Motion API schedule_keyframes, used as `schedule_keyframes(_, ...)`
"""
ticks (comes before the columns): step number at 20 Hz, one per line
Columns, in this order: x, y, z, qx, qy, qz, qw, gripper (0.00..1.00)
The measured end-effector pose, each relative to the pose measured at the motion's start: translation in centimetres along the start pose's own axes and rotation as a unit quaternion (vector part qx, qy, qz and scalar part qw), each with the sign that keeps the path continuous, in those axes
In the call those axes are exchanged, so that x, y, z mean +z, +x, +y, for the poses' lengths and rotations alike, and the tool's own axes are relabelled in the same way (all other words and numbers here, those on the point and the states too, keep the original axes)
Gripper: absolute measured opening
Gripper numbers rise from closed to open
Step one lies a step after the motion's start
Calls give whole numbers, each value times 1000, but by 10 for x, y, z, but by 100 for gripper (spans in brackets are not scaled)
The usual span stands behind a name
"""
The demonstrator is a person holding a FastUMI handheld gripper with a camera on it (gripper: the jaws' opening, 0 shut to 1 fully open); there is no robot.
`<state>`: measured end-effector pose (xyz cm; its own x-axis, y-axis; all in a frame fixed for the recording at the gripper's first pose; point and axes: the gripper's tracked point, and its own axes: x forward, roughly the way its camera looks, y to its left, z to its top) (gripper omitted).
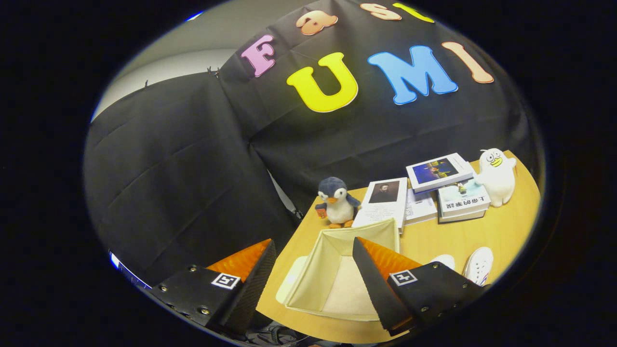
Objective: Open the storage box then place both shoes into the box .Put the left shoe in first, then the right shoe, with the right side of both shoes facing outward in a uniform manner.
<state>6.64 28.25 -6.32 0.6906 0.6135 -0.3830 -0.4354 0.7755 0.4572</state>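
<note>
I count one open storage box (337,274), two white shoes (475,265), two plush toys (338,202) and four books (385,200) on my table (482,231).

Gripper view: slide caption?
Hand-held gripper open above the open storage box, white shoes waiting beside it on the table.

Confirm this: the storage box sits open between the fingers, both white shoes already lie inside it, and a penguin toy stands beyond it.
Wrong on the shoes. The gripper view shows the white shoes on the table beside the open, empty storage box. The fingers are spread, holding nothing; the penguin toy stands beyond the box.
</note>
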Motion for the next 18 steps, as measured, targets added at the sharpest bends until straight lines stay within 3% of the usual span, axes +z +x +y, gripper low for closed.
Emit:
schedule_keyframes(10, -31, -23, -111, -93, -25, 32, 995, 97)
schedule_keyframes(18, -79, -20, -178, -139, -20, 92, 986, 97)
